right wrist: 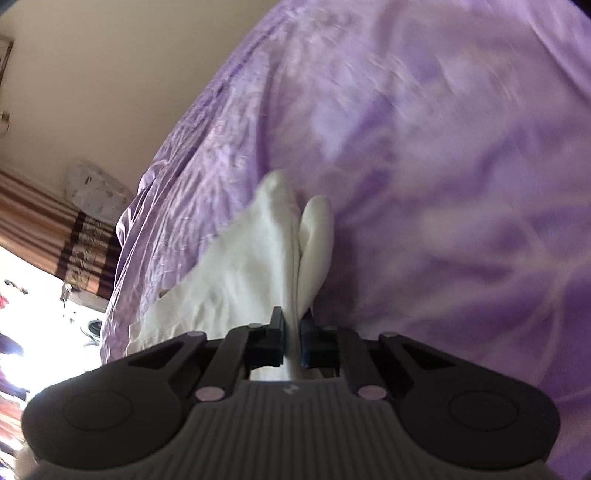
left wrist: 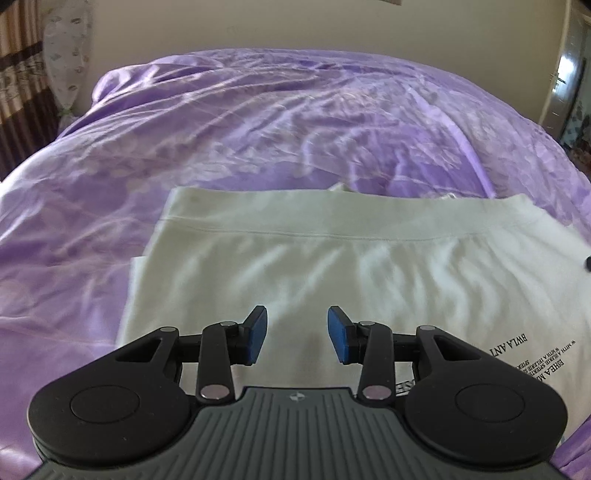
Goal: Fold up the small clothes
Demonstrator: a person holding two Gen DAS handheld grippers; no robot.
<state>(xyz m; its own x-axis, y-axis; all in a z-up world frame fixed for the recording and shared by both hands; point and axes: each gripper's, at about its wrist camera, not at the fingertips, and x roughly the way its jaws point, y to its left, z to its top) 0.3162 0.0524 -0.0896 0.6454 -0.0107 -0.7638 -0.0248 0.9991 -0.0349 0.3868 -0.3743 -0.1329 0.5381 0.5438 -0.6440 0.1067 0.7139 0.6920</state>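
Note:
A white T-shirt [left wrist: 332,266] with black print near its right side lies flat on the purple bedspread [left wrist: 258,122]. My left gripper [left wrist: 297,334] hovers just over the shirt's near part, jaws open, blue pads apart with only flat cloth showing between them. In the right wrist view my right gripper [right wrist: 293,341] is shut on a fold of the white T-shirt [right wrist: 251,266]. The pinched cloth stands up in a ridge running away from the fingers, with a rounded flap beside it. That view is blurred.
The purple bedspread [right wrist: 443,166] fills most of both views. A cream wall [left wrist: 258,26] stands behind the bed. Striped brown curtains [left wrist: 18,85] and a patterned pillow [left wrist: 66,55] sit at the far left. A doorway [left wrist: 570,99] shows at the far right.

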